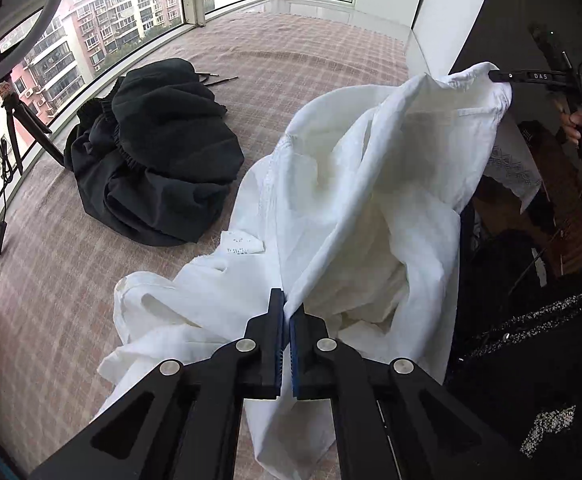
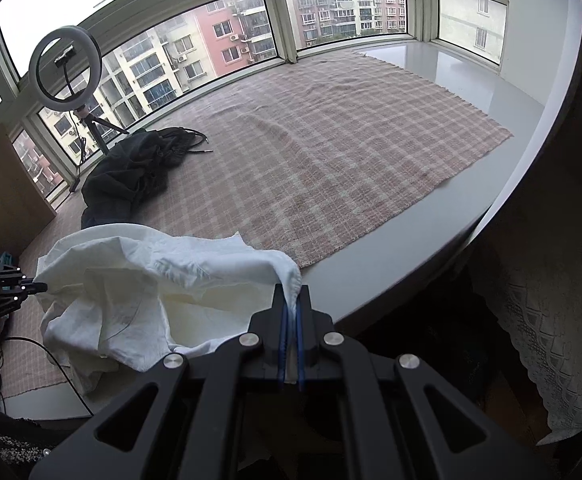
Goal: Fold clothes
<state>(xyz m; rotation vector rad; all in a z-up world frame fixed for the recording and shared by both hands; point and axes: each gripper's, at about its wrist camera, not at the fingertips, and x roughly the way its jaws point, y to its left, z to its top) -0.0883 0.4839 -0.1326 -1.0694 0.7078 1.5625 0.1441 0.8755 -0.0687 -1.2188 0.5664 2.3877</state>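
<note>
A white shirt (image 1: 355, 184) hangs stretched between my two grippers above the checked blanket (image 1: 291, 64). My left gripper (image 1: 287, 304) is shut on one edge of the shirt. My right gripper (image 2: 292, 292) is shut on another edge of the white shirt (image 2: 143, 280). The right gripper also shows in the left wrist view (image 1: 503, 76) at the upper right, pinching the shirt. The left gripper shows in the right wrist view (image 2: 41, 287) at the far left. The shirt's lower part droops onto the blanket.
A crumpled black garment (image 1: 155, 152) lies on the blanket (image 2: 331, 152) toward the windows; it also shows in the right wrist view (image 2: 131, 168). A ring light on a tripod (image 2: 67, 68) stands by the window. The white sill (image 2: 471, 80) borders the blanket.
</note>
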